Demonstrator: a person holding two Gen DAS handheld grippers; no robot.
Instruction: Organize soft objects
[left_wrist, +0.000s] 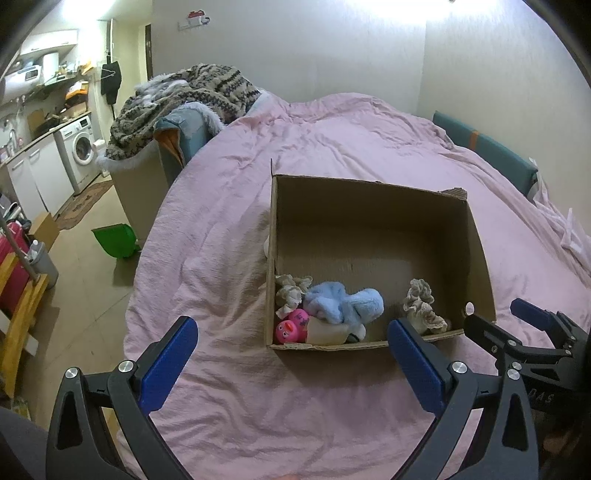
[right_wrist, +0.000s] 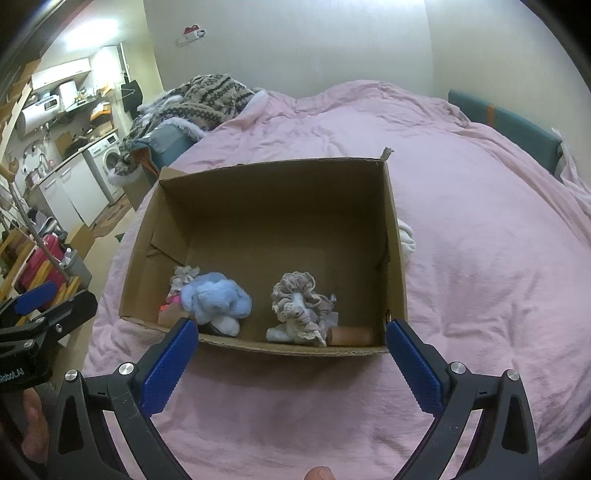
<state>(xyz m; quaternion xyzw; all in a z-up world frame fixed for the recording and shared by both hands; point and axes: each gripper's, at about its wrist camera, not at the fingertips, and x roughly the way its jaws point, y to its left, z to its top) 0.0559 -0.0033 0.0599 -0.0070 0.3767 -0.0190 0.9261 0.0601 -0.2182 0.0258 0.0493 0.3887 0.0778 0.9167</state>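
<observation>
Both tools sit just short of the cardboard box (left_wrist: 373, 206) on the pink bed cover (left_wrist: 229, 258), neither one touching anything. The left tool (left_wrist: 291, 332) has its blue pads spread wide with nothing between them, and the right tool (right_wrist: 291, 334) is spread the same way — empty too. In the left view the right tool's blue tip shows up just off the box's near right corner.

Everything soft is bunched along the box's near wall. In the near left corner there's a light blue fuzzy plush (left_wrist: 341, 302) lying on top of a pile, with a pink rubber duck (left_wrist: 286, 331) tucked beside it and a frilly beige scrunchie (left_wrist: 290, 290) just behind, against the left wall. A second frilly beige fabric piece (right_wrist: 299, 306) sits apart from that pile, toward the box's near right corner, and a small brown cardboard tube (right_wrist: 351, 335) lies right beside it against the near wall.

Outside the box, something white and soft (right_wrist: 405, 234) pokes out against one side wall — can't tell what it is. Beyond the box's far left corner, a patterned knit blanket (left_wrist: 184, 99) is heaped up.
</observation>
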